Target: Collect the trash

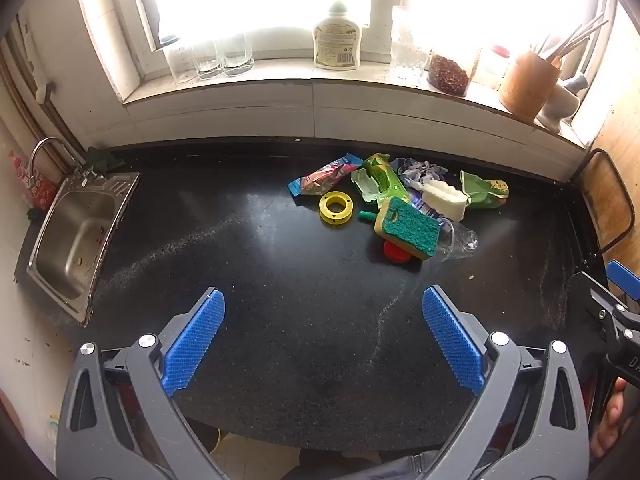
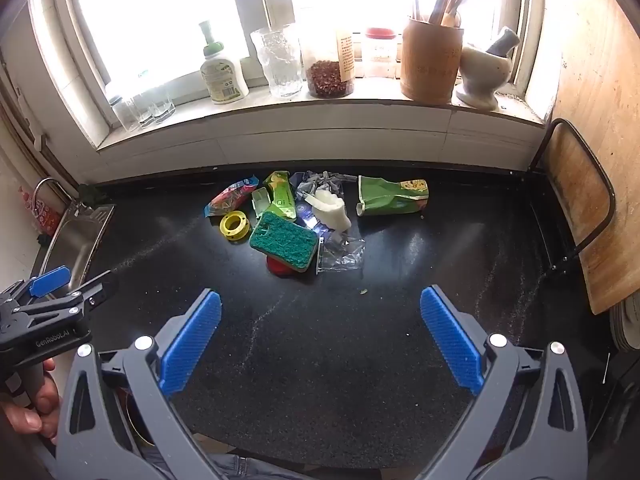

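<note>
Leaning on a red lid (image 1: 397,255), the green sponge (image 1: 408,227) tops mixed wrappers.

The one clearly readable text is "GenRobot.AI", printed in pale letters on the black body of the left tool (image 2: 60,292), seen at the left edge of the right wrist view. In the left wrist view the black body of the right tool (image 1: 616,304) at the right edge shows only the cut-off letters "DA". The white bottle (image 1: 337,40) on the windowsill carries a label with print and a small recycling-type sign, too small to read. The wrappers on the desk bear printing that cannot be made out
</note>
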`<move>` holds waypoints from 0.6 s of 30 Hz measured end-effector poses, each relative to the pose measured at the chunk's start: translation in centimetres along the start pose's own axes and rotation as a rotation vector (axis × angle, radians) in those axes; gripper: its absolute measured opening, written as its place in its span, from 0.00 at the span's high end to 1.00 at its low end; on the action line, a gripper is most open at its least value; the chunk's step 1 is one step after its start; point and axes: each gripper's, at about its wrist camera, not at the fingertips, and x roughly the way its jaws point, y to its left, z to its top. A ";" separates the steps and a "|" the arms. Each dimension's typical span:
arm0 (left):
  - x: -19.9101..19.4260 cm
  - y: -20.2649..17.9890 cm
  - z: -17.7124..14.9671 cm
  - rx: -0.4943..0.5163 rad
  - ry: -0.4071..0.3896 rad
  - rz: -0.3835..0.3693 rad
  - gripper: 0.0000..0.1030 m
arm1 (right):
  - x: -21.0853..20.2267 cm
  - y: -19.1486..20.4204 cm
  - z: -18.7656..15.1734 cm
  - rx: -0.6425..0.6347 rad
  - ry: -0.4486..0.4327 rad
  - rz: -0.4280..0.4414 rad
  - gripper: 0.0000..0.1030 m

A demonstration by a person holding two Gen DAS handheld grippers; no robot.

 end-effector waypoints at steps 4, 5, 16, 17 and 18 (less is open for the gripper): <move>-0.1 0.0 -0.3 0.002 -0.008 -0.003 0.06 | 0.1 -0.1 -0.2 0.004 0.011 0.007 0.06; 0.0 0.0 -0.3 0.007 -0.002 -0.001 0.06 | 0.1 -0.1 -0.2 0.007 0.012 0.009 0.06; 0.0 -0.4 0.1 0.021 -0.012 0.016 0.06 | 0.7 0.3 -0.1 -0.012 0.015 0.005 0.06; 0.0 -0.4 0.1 0.020 -0.011 0.016 0.06 | 0.7 0.4 -0.2 -0.012 0.016 0.007 0.06; 0.0 -0.4 0.0 0.019 -0.011 0.016 0.06 | 0.6 0.3 -0.2 -0.012 0.015 0.009 0.06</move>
